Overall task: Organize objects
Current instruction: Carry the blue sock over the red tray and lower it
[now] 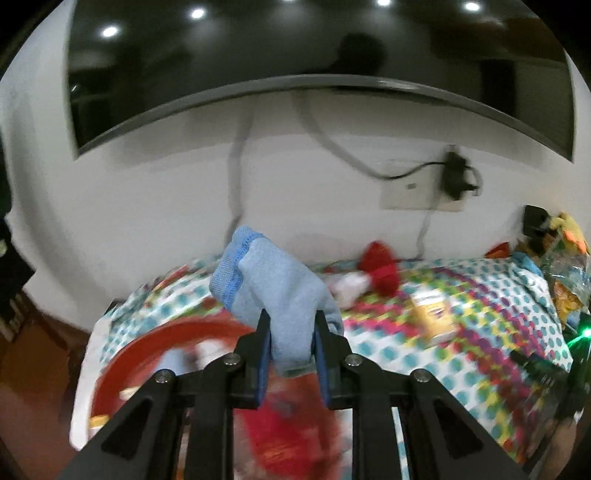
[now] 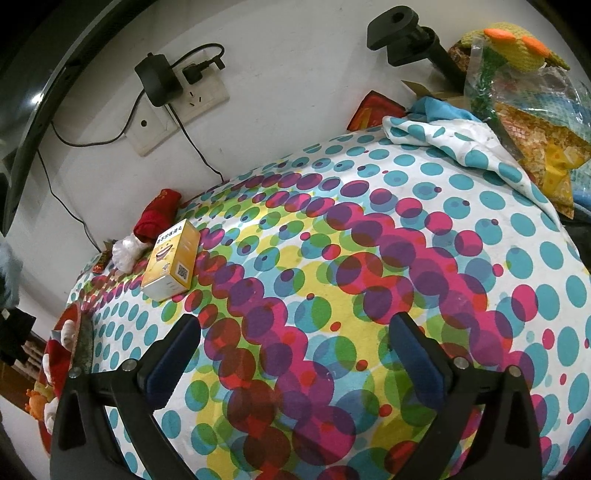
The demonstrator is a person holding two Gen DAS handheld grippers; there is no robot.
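My left gripper (image 1: 291, 321) is shut on a light blue cloth (image 1: 266, 273), which sticks up between its pads above the left end of the table. Below it sits a red basin (image 1: 122, 354) holding several blurred red and white items. A yellow box (image 1: 434, 314) lies on the dotted tablecloth (image 1: 480, 332), with a red and white soft item (image 1: 380, 269) by the wall. My right gripper (image 2: 295, 321) stands open over the middle of the tablecloth (image 2: 369, 240) with nothing between its fingers. The yellow box (image 2: 171, 260), the red and white item (image 2: 155, 218) and the basin (image 2: 72, 314) lie to its left.
A dark screen (image 1: 295, 55) hangs on the white wall, with a wall socket and plugged-in adapter (image 2: 162, 81) below it. At the table's far right are a black mount (image 2: 399, 26), plastic bags (image 2: 535, 140) and a yellow knitted toy (image 2: 517, 40). The tablecloth is folded back there (image 2: 461, 144).
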